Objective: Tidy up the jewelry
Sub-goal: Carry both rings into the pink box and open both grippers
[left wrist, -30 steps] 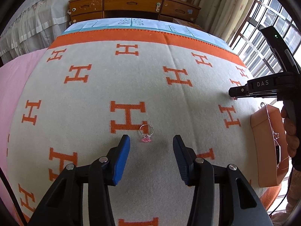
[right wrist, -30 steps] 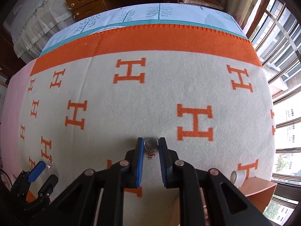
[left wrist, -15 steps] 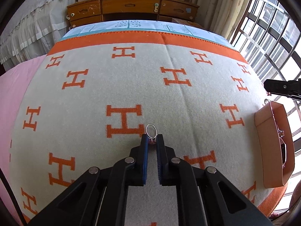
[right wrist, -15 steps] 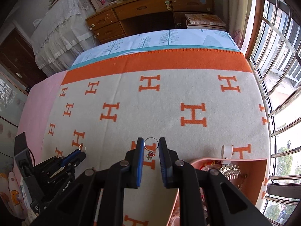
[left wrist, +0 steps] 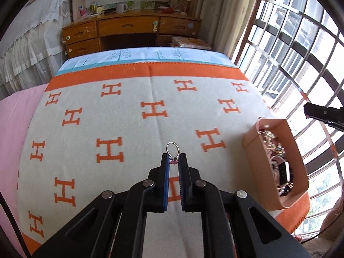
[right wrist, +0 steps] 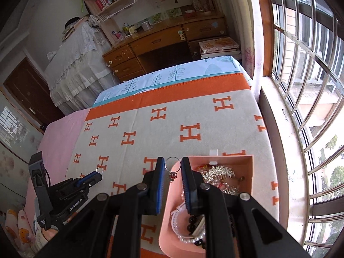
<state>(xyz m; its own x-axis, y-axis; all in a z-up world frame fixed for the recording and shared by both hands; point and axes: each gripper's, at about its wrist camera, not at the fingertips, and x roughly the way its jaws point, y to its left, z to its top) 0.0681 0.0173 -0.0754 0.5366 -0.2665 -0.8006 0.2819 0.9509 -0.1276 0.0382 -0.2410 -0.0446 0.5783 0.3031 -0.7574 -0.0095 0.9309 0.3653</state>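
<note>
My left gripper point(left wrist: 173, 158) is shut on a silver ring with a pink stone point(left wrist: 172, 150) and holds it above the blanket; the hoop sticks out past the fingertips. In the right wrist view that same gripper point(right wrist: 94, 175) shows at lower left, ring point(right wrist: 99, 169) at its tip. My right gripper point(right wrist: 173, 165) is shut on a silver ring with a red charm point(right wrist: 171, 164), hanging over the near-left rim of the pink jewelry box point(right wrist: 250, 172). The box point(left wrist: 253, 157) holds several bracelets, beads and a silver brooch point(right wrist: 219, 172).
A grey blanket with orange H letters point(left wrist: 107, 150) covers the bed, with pink sheet point(left wrist: 15, 116) at the left. The box sits near the blanket's right edge by the barred window point(right wrist: 301, 86). A wooden desk point(left wrist: 133, 32) stands beyond the bed.
The left gripper closed on the pink-stone ring lying on the blanket and lifted it. The right gripper rose with its ring and moved over the jewelry box.
</note>
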